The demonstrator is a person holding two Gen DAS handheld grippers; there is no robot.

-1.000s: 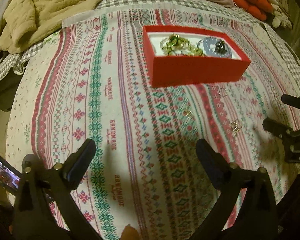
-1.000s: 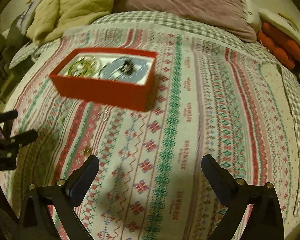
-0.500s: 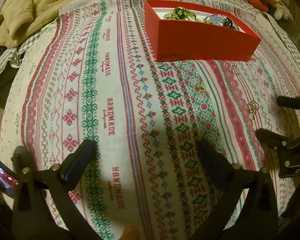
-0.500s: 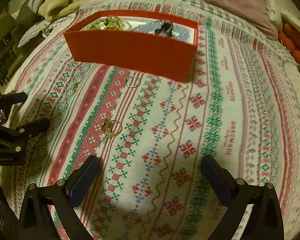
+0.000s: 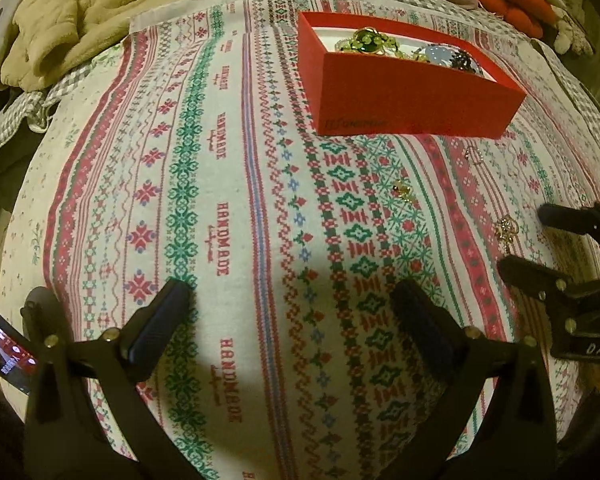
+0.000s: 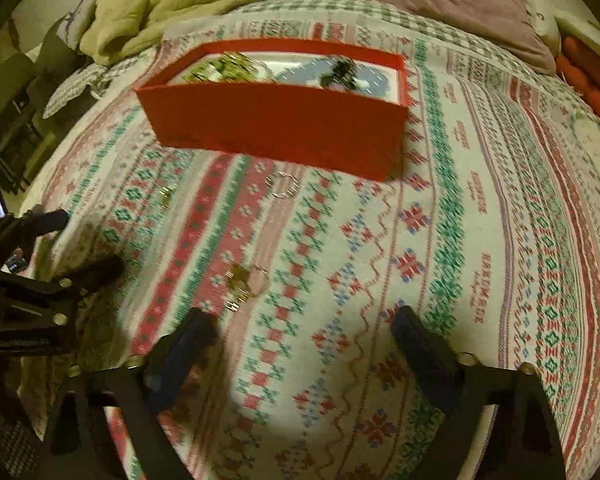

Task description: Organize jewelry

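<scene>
The job looked partly done. The red box (image 5: pixel 412 92) sat in the upper right of the left wrist view on the patterned cloth (image 5: pixel 220 200), and it already held a green beaded piece (image 5: pixel 366 40) and a bluish one (image 5: pixel 440 55) topped by something dark. Three pieces lay loose on the cloth below the box: a thin silver ring (image 6: pixel 283 185) just under its front wall, a small gold piece (image 5: pixel 402 190) nearer the middle, and a gold earring (image 6: pixel 244 284) low and left of centre in the right wrist view, though blur there made its shape uncertain. The right gripper (image 6: pixel 300 344) hung spread and empty just below that earring, seemingly closest to collecting it. The left gripper (image 5: pixel 292 312) was likewise spread wide and held nothing, over bare cloth.
</scene>
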